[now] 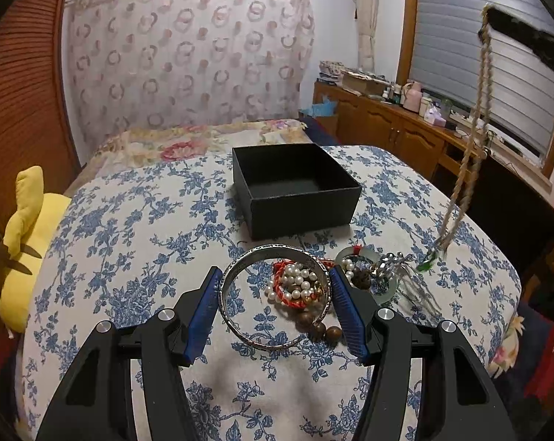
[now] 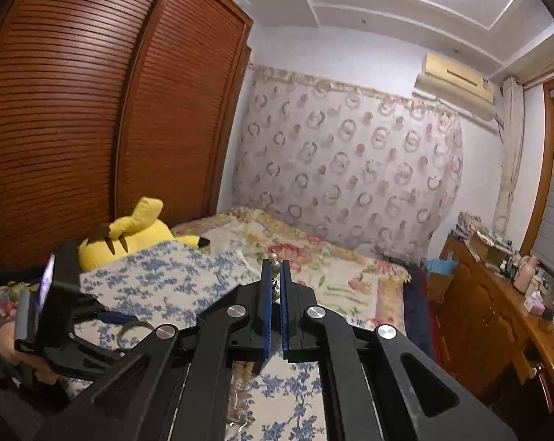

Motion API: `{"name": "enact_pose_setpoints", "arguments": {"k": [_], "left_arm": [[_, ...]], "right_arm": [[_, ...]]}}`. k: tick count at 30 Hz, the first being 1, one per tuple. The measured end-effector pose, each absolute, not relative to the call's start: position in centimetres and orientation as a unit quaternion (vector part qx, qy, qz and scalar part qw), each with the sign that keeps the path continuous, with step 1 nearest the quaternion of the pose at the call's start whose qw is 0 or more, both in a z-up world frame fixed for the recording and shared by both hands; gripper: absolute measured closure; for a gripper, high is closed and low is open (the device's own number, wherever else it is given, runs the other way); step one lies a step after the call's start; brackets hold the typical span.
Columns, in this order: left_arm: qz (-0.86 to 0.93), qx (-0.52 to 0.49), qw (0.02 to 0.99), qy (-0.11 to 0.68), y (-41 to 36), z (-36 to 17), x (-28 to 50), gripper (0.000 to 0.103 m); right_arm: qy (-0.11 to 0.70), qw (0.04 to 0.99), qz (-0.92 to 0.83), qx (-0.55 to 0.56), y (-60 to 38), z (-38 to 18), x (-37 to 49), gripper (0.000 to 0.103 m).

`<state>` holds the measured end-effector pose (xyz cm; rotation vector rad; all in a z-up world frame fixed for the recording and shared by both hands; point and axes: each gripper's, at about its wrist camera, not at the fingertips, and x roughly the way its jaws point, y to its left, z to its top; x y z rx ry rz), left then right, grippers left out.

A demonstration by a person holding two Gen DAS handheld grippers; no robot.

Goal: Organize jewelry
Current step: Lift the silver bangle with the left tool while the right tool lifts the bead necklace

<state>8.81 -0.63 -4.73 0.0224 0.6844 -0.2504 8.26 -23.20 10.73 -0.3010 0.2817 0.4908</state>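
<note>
A silver bangle (image 1: 240, 325) sits between the blue pads of my left gripper (image 1: 275, 275), which is shut on it just above the blue-flowered cloth (image 1: 129, 220). Inside and beside the bangle lie a pearl bracelet (image 1: 295, 283), a red cord bracelet (image 1: 280, 296), wooden beads (image 1: 319, 329), a pale jade ring (image 1: 357, 253) and a silver ornament (image 1: 390, 262). An empty black box (image 1: 302, 215) stands open behind the pile. My right gripper (image 2: 275, 262) is raised and shut on a braided beige necklace (image 1: 471, 139), whose green pendant (image 1: 427, 262) hangs just over the cloth.
A yellow plush toy (image 1: 27, 242) lies at the left edge of the cloth. A flowered bed (image 2: 313, 257) is behind, a wooden wardrobe (image 2: 93, 110) to the left. A cluttered wooden sideboard (image 1: 405, 125) runs along the right under the window.
</note>
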Motion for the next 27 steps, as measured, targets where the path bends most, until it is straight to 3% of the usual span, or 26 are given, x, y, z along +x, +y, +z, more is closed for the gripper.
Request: {"name": "enact_pose_setpoints", "arguments": {"k": [5,9,27], "left_arm": [[-0.121,0.012,0.935,0.334,-0.6,-4.7,8.9,0.046],[-0.119,0.009,0.935,0.335,-0.3,-4.7,9.0,0.046],[-0.124,0.017,0.941,0.315,-0.8,-2.8,9.4,0.046]], "right_arm": [[0.199,0.938,0.241,-0.15,-23.5,7.3,10.2,0.098],[0.193,0.939,0.244,-0.145,-23.5,6.7,10.2,0.098],[0.111,0.952,0.233,-0.164,-22.9,13.6,8.9,0.098]]}}
